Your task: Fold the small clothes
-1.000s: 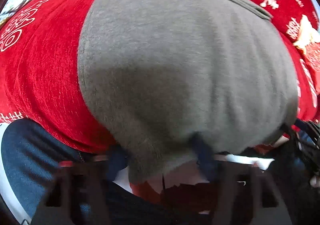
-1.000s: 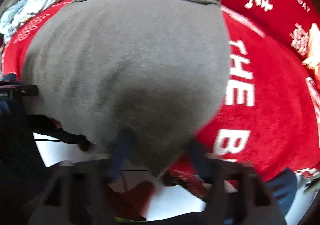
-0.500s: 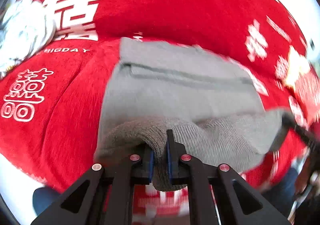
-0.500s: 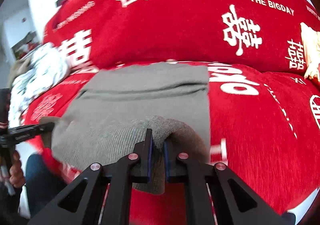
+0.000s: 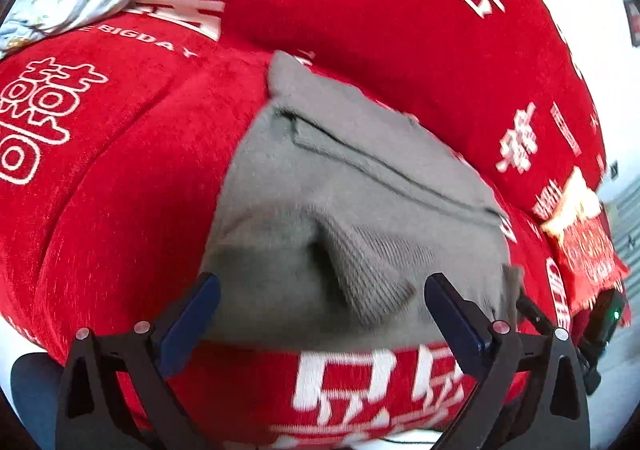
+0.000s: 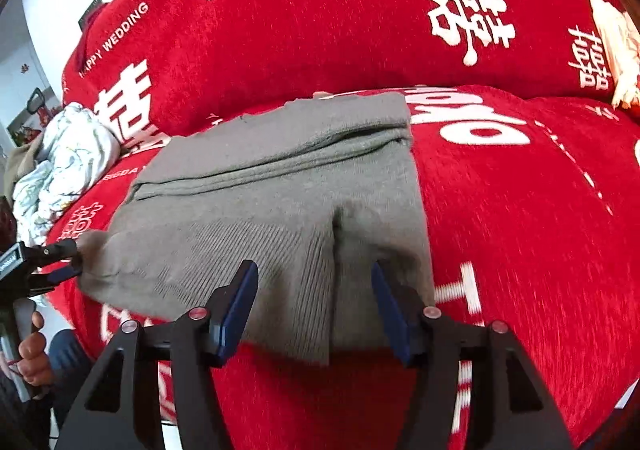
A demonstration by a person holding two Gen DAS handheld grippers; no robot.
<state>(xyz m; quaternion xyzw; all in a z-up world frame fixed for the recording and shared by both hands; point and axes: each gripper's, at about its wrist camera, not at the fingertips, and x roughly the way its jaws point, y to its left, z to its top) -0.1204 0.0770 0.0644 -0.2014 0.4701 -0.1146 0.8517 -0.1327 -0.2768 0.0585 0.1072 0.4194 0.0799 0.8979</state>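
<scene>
- The grey knit garment [image 6: 280,186] lies on the red sofa cover [image 6: 520,210], in the middle of the seat cushion, with its far edge up at 12 o'clock near the back cushions.
- Right tongs [image 6: 314,308] have just been opening. They now stand partly apart, with the near fold at 6 o'clock showing between the blue pads and neither pad pressing on it.
- Left tongs [image 5: 318,316] have just sprung open too and are really wide. The grey hem sits loose between the fingers, with nothing gripped.
- In the right wrist view, the left tongs poke in at 9 o'clock, right by the garment's left corner. I think they're just beside it rather than touching, but it's blurry there.
- Progress, as I read it: one fold is laid. The ribbed near part is doubled over the flat body, and a layered edge runs across the far side.
- What's left: the ribbed flap looks lumpy and a bit skewed, so it probably wants smoothing, then maybe one more fold to make it compact.
- A crumpled floral cloth [image 6: 64,162] sits at 9 o'clock on the sofa, maybe next in line.
</scene>
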